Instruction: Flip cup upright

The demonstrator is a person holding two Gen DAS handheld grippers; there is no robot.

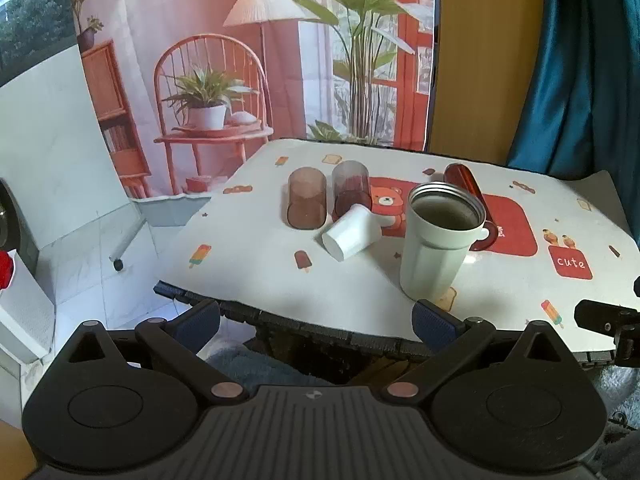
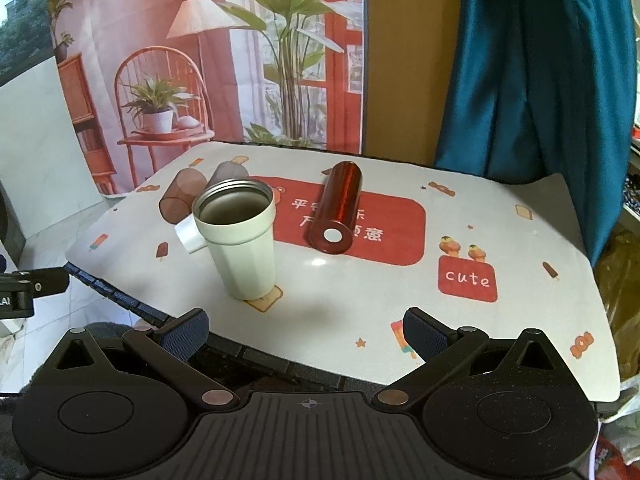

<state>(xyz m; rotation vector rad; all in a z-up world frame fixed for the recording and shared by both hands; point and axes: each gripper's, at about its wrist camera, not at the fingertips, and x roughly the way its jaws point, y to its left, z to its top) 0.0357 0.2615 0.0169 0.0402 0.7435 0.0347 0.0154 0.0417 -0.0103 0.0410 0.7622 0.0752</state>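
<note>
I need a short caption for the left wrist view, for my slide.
Open left hand-held gripper faces a table with one upright white cup and four fallen cups.

The counter (image 2: 360, 292) is wearing a pale cloth printed with ice lollies and a red bear panel. A white tumbler (image 2: 240, 240) is standing upright near its front edge. Lying on their sides are a small white cup (image 1: 352, 232), a red metallic bottle (image 2: 338, 210) and two brown translucent cups (image 1: 307, 198) (image 1: 352, 188).
</note>
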